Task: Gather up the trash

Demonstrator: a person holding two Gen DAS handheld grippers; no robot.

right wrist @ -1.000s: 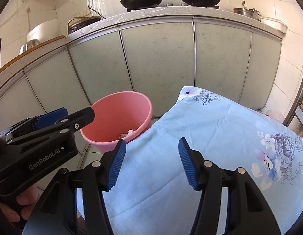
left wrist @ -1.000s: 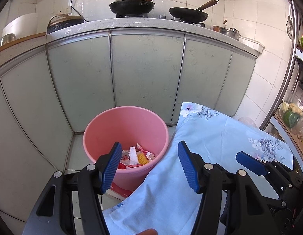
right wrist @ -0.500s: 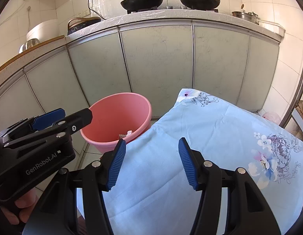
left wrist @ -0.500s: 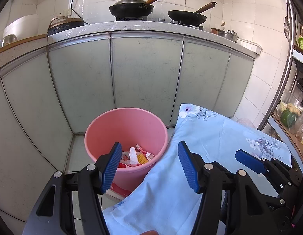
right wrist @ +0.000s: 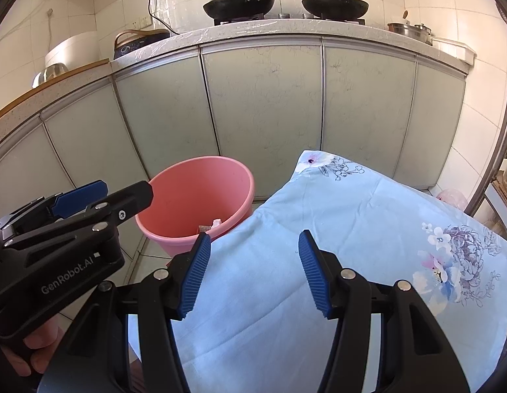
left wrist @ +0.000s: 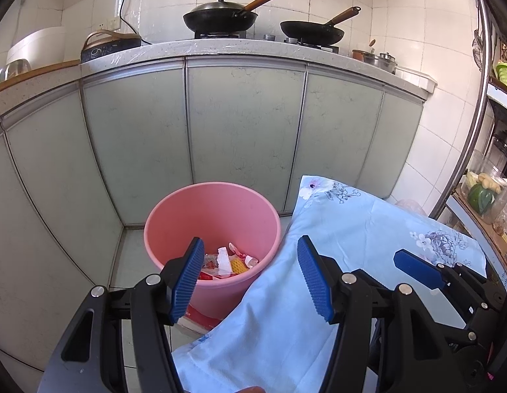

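Observation:
A pink bucket (left wrist: pixel 175 216) stands on the floor in front of the cabinets; it also shows in the right wrist view (right wrist: pixel 184 203). Scraps of trash (left wrist: pixel 227 262) lie at its bottom: white, red and yellow wrappers. My left gripper (left wrist: pixel 250 278) is open and empty, held above the bucket's near rim. My right gripper (right wrist: pixel 253 271) is open and empty over the light-blue floral cloth (right wrist: pixel 351 229). No trash shows on the cloth (left wrist: pixel 351 222).
Grey-green cabinet doors (left wrist: pixel 243 137) close off the back under a countertop (left wrist: pixel 240 49) with two woks, pots and a cooker. A metal rack (left wrist: pixel 476 170) with jars stands at the right. The cloth-covered surface sits right of the bucket.
Both views have tilted slightly upward and back, so the counter and woks sit lower in frame. Both grippers stay open and empty. The bucket and cloth have not moved.

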